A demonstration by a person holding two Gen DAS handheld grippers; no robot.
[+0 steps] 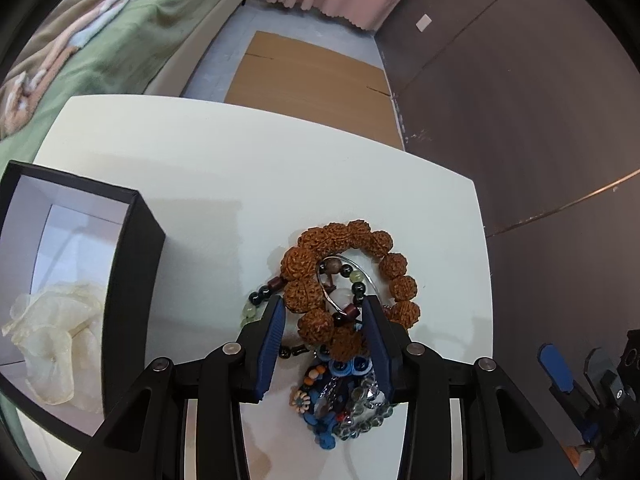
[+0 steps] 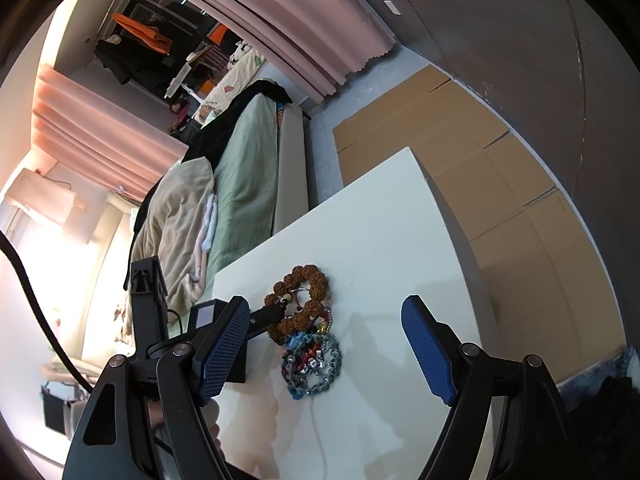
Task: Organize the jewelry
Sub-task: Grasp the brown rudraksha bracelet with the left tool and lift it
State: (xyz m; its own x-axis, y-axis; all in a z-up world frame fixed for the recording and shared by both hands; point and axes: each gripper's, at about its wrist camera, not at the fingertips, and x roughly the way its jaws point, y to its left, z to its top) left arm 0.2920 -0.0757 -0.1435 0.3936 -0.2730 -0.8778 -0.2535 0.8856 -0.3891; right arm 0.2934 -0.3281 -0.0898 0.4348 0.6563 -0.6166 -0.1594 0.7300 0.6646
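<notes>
Table [image 1: 208, 168]: we see it white, bearing box and jewelry.
Box [image 1: 138, 264]: black, open, at our left.
Bracelet [image 1: 352, 236]: brown beads atop the jewelry pile.
Left gripper [image 1: 324, 310]: half-spread, straddling the bracelet's near beads.
Right gripper [image 2: 324, 344]: wide, empty.

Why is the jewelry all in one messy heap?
It does look tangled: the brown bead bracelet lies over a silver ring, a dark beaded string and the blue and clear beads, heaped on the white table. The black box holds only a cream flower.
</notes>
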